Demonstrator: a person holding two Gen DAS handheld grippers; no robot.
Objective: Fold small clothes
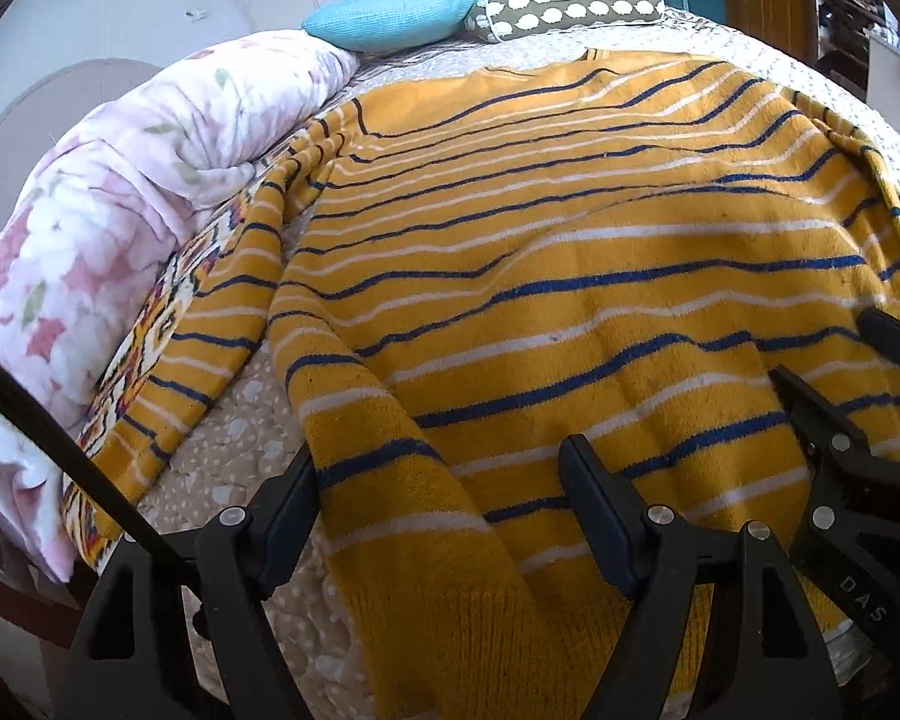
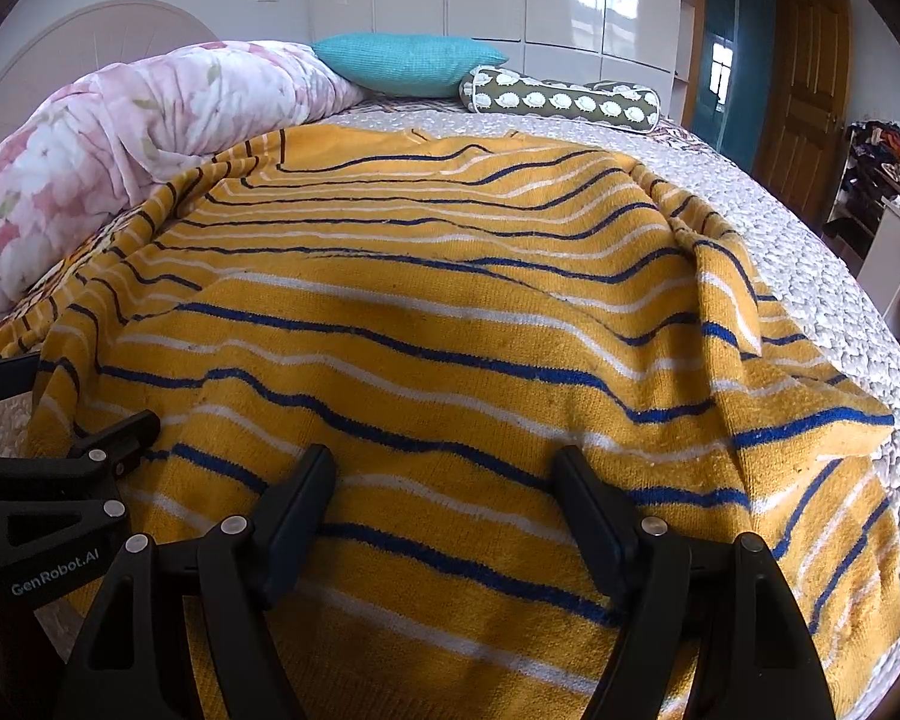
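Two claws stand wide apart-fingered over the near hem of one sweater (image 2: 426, 324), neither clamped on anything. The sweater, yellow with blue and white stripes, lies spread on the bed (image 2: 822, 276), collar toward the pillows, hem toward the cameras.

Left claw (image 1: 438, 474): fingers spread, the left hem corner and side edge lying between them, cloth not pinched. Right claw (image 2: 444, 474): fingers spread over the hem, further to the right; whether the tips touch the knit cannot be told.

Risks noted:
- The right sleeve (image 2: 726, 276) is bunched and doubled over the body. A fold begun now would likely trap that lump inside.
- The left sleeve (image 1: 222, 324) runs under the edge of the floral quilt (image 1: 120, 192); lifting the hem could drag against it and skew the garment.
- The hem is rippled near the left claw. A closing there may take one layer only, letting the back sag.
- The claws sit close together in both views; a crossing motion risks collision.
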